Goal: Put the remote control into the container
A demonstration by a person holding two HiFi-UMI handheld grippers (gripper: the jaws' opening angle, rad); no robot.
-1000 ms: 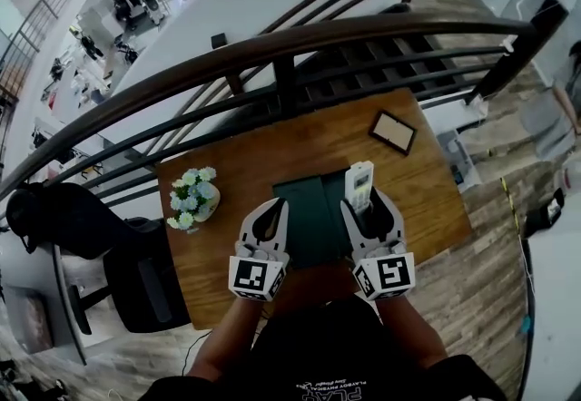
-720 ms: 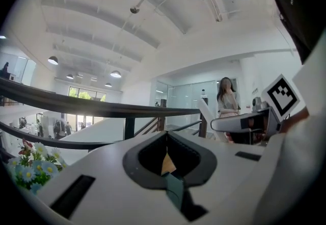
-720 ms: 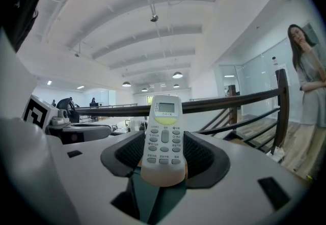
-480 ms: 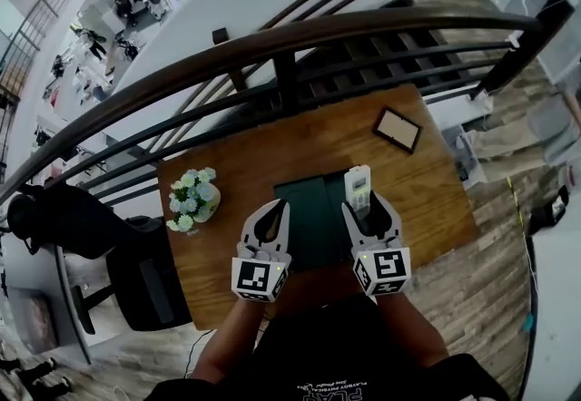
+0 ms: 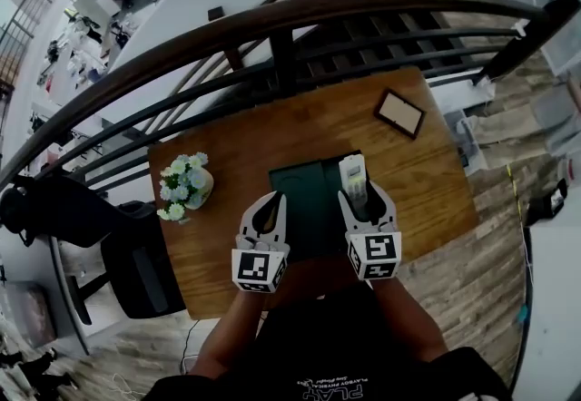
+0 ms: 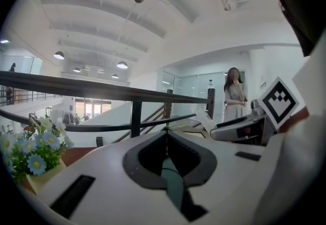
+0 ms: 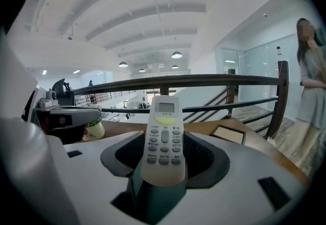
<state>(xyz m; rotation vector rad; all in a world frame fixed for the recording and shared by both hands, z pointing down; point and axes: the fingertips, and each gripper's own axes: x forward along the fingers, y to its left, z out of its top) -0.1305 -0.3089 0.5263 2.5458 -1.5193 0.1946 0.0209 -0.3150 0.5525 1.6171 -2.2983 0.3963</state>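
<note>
While both tongs are held side by side over the near part of the table (image 5: 427,186), the left tongs (image 5: 273,200) are seen pressed together at the tips, with nothing between them. The right tongs (image 5: 364,201) are pinched on the lower end of a white remote control (image 5: 353,178), which is held buttons up and pointed away from the person. A dark green container (image 5: 304,200) is laid on the table between the two tongs. The remote control is seen over its right edge, and whether the two touch cannot be told. A pot of flowers (image 5: 186,187) is set well left of the left tongs. A picture frame (image 5: 399,112) is laid beyond the right tongs, and a dark railing (image 5: 272,41) is seen past the table's far edge.
</note>
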